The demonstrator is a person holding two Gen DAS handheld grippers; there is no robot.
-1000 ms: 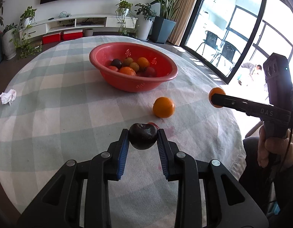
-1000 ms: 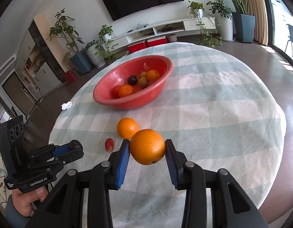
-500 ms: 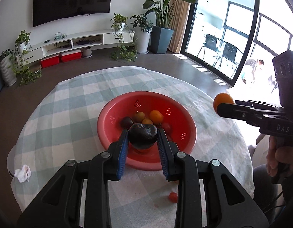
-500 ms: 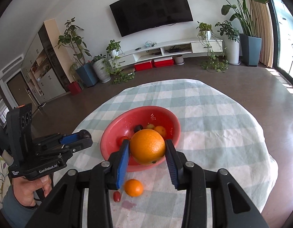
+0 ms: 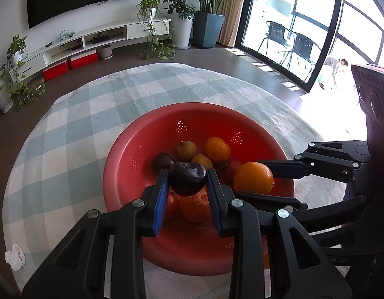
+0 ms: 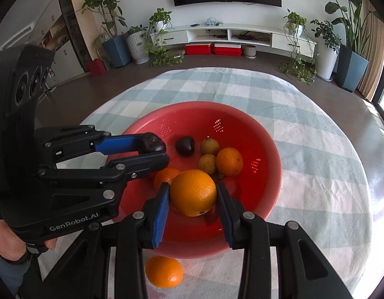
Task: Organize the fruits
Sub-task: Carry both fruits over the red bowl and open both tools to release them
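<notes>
A red colander bowl [image 5: 147, 144] [image 6: 269, 149] on the checked tablecloth holds several fruits: oranges, small brown fruits and a dark plum [image 6: 185, 145]. My left gripper [image 5: 187, 182] is shut on a dark plum [image 5: 187, 178] and holds it above the bowl's near side; it also shows in the right wrist view [image 6: 152, 149]. My right gripper [image 6: 193, 194] is shut on a large orange [image 6: 193, 192] above the bowl; this orange shows in the left wrist view [image 5: 253, 178] too. Another orange [image 6: 164, 271] lies on the cloth in front of the bowl.
A crumpled white tissue [image 5: 15, 256] lies near the table's left edge. The round table [image 6: 316, 129] has its edge all around. A TV shelf [image 6: 229, 35] and potted plants stand behind. Glass doors [image 5: 291, 25] are at the right.
Both grippers have moved forward and down over the bowl, each still holding its fruit. They now sit close together above the bowl.
</notes>
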